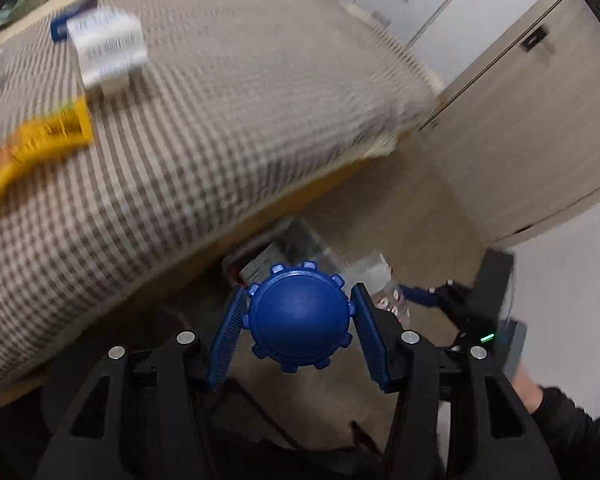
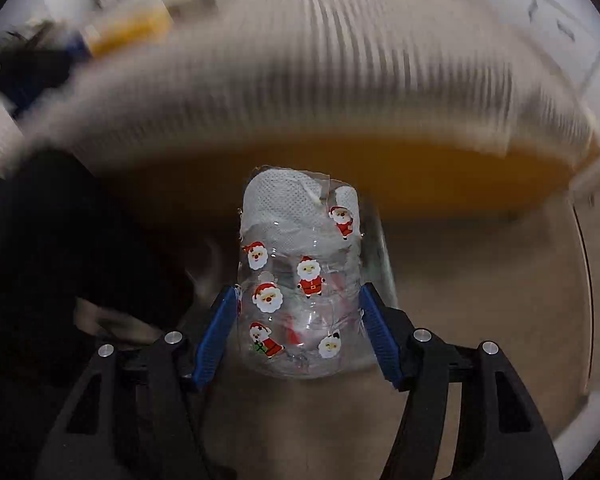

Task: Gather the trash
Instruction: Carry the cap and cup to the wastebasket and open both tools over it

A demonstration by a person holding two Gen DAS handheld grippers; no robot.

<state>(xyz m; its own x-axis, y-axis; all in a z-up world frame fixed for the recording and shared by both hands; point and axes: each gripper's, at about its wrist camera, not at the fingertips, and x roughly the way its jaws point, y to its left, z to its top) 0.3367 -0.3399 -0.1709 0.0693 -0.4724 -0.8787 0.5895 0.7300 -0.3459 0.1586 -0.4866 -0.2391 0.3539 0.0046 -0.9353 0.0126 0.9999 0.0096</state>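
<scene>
Bedside, right gripper [image 2: 298, 334] clamps Santa-printed clear bag [image 2: 300, 276]; no legible writing.

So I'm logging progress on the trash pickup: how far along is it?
Midway. In hand: the left gripper holds a blue knobbed lid; the right gripper holds a clear Santa-print container stuffed with white tissue. A clear bin on the floor already holds some items. Left: a white packet and a yellow item on the bed.

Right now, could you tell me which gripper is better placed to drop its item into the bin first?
Probably left. The left gripper holds the blue lid with the bin just beyond it. The right gripper holds the Santa jar, but its view shows only floor.
</scene>
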